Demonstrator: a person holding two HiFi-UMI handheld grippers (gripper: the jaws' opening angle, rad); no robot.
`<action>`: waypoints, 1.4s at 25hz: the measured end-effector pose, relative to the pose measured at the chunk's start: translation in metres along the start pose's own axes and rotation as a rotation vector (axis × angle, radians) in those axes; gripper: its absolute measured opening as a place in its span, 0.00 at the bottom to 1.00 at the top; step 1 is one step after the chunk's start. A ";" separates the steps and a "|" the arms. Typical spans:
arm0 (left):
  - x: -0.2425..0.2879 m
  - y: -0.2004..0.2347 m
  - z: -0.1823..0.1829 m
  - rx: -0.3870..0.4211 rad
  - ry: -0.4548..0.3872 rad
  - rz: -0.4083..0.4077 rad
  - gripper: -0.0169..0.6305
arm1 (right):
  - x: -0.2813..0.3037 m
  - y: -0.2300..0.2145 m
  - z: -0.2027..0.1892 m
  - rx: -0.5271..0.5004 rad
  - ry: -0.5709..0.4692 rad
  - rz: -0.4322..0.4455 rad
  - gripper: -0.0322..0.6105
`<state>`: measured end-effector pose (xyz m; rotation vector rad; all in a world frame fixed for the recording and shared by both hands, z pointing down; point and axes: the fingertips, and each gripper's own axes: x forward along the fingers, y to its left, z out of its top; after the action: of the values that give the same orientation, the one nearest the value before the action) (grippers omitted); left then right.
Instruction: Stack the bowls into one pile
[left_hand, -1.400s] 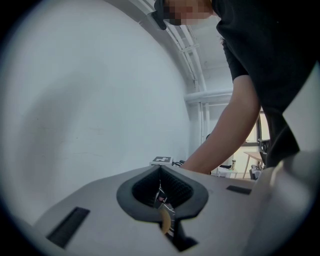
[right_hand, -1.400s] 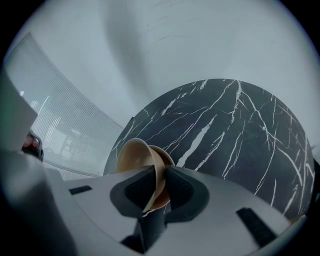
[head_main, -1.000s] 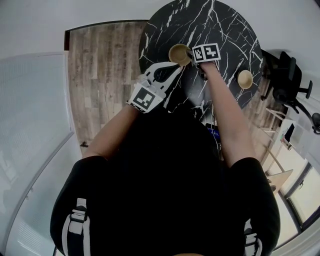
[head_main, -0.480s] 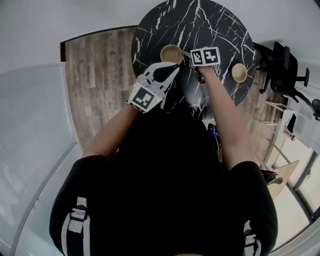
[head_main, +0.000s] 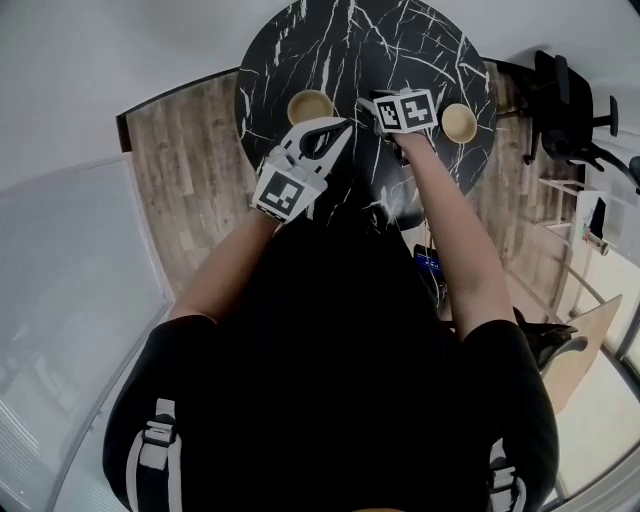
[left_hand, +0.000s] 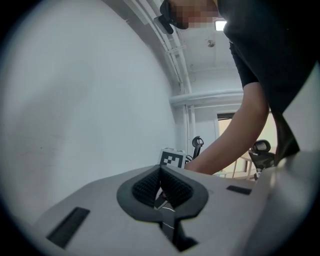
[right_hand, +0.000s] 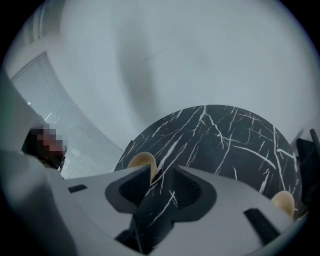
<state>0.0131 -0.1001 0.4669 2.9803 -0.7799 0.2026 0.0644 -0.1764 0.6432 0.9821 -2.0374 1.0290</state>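
**Right gripper** (right_hand: 161, 171): the jaws are spread and have just been opening, with nothing between them. Through the gap we see only the black marble table (head_main: 400, 45). The gripper tilts steeply down over the table's middle.

**Left gripper** (left_hand: 160, 170): the pads are pressed together and hold nothing. It is nearly level and sits at about 8 o'clock from the right gripper in the head view.

**Bowl A** (head_main: 311, 106): tan and mouth-up, it stands at 9 o'clock from the right gripper. It lies just beyond the left gripper's tips, at their 10 o'clock. In the right gripper view its rim peeks from behind the left-hand jaw. We cannot tell whether it is one bowl or several nested.

**Bowl B** (head_main: 459, 122): likewise tan and mouth-up, it stands well apart from A, at 3 o'clock from the right gripper. It is close to the table's rim, at about 4 o'clock on the disc.

We judge that B has yet to join A, so the pile is unfinished. The right hand is the nearer to B, and its jaws look wide enough to take a rim. Being round, the bowl offers no preferred axis. The marble between the bowls is bare, which leaves an open path across. The risk lies on B's outer side, where the edge is near. An office chair (head_main: 575, 95) stands beyond that edge on the wooden floor (head_main: 190, 160).
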 end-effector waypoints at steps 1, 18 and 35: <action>0.006 -0.003 0.003 0.001 -0.003 -0.001 0.03 | -0.005 -0.008 -0.003 0.001 -0.004 -0.002 0.26; 0.114 -0.088 0.043 0.049 0.005 -0.023 0.03 | -0.105 -0.151 -0.075 0.064 -0.049 -0.055 0.26; 0.208 -0.150 0.043 0.040 -0.005 -0.048 0.03 | -0.153 -0.260 -0.126 0.058 0.002 -0.133 0.26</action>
<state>0.2711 -0.0731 0.4511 3.0339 -0.7130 0.2116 0.3854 -0.1265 0.6788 1.1294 -1.9223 1.0222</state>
